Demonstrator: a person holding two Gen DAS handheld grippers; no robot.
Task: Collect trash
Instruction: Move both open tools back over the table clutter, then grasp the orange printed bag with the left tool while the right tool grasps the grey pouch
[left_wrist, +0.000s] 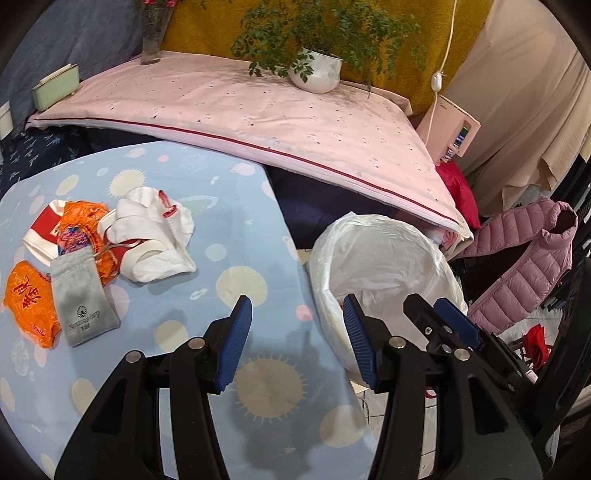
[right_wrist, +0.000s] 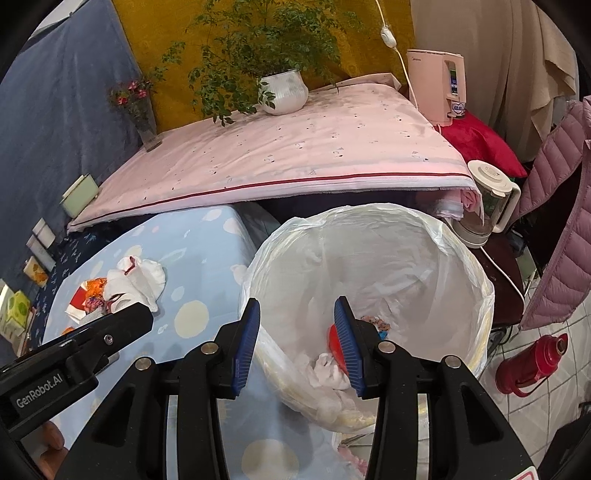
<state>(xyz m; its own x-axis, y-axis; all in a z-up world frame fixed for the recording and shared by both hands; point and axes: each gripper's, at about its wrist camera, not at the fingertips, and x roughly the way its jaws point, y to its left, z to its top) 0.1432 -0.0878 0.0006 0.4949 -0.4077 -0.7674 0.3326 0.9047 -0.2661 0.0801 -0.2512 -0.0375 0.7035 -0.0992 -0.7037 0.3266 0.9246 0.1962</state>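
A trash pile lies on the blue dotted tablecloth (left_wrist: 236, 221): a crumpled white tissue (left_wrist: 155, 236), orange wrappers (left_wrist: 29, 299), a grey pouch (left_wrist: 83, 302) and a red-and-white packet (left_wrist: 38, 225). My left gripper (left_wrist: 297, 299) hovers open and empty over the cloth, right of the pile. Off the table's right edge stands a bin with a white liner (right_wrist: 369, 218); it holds a red piece (right_wrist: 334, 341), white tissue (right_wrist: 328, 369) and a colourful wrapper (right_wrist: 376, 323). My right gripper (right_wrist: 297, 301) is open above the bin's near rim, nothing between its pads.
Behind is a pink-covered table (right_wrist: 295, 147) with a potted plant (right_wrist: 284, 90), a flower vase (right_wrist: 146, 125) and a green box (right_wrist: 79, 195). Right of the bin are a kettle (right_wrist: 487, 206), a pink jacket (right_wrist: 557, 206) and a red thermos (right_wrist: 532, 365) on the tiled floor.
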